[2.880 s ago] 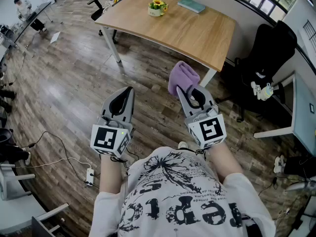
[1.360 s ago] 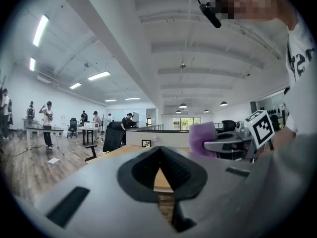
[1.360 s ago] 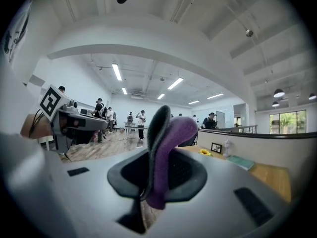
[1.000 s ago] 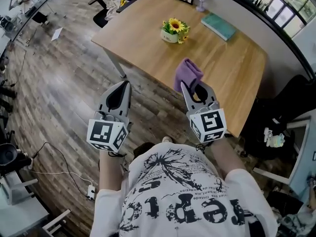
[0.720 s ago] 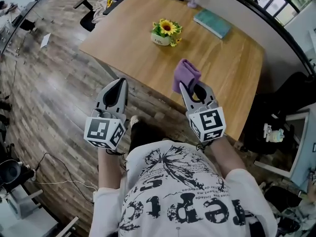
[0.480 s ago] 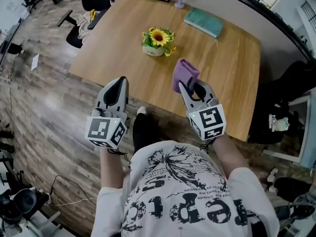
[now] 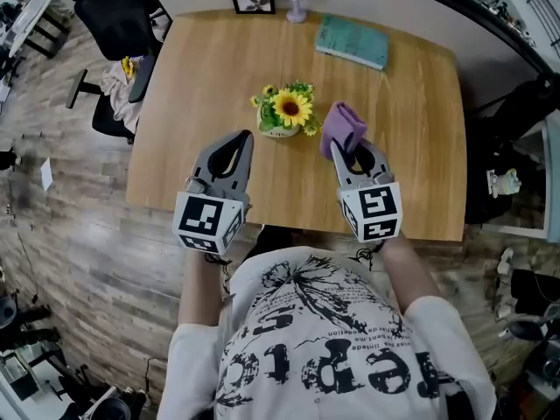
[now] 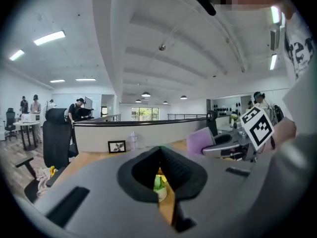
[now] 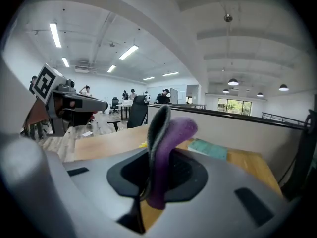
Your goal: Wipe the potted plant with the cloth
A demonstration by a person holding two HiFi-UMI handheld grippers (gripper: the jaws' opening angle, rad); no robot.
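Nearest me, my left gripper [image 7: 241,138] has its jaws pressed together, empty. My right gripper [image 7: 347,153] is clamped on the purple cloth [image 7: 343,128]. Beyond, on the table [image 7: 192,68], the potted plant [image 7: 284,114] stands at one o'clock from the left gripper, with the cloth just beside it at its three o'clock.

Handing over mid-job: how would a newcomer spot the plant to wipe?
On the light wooden table, near its middle, stands a small white pot of yellow sunflowers. It is the only plant there; the teal book and black picture frame sit at the far edge.
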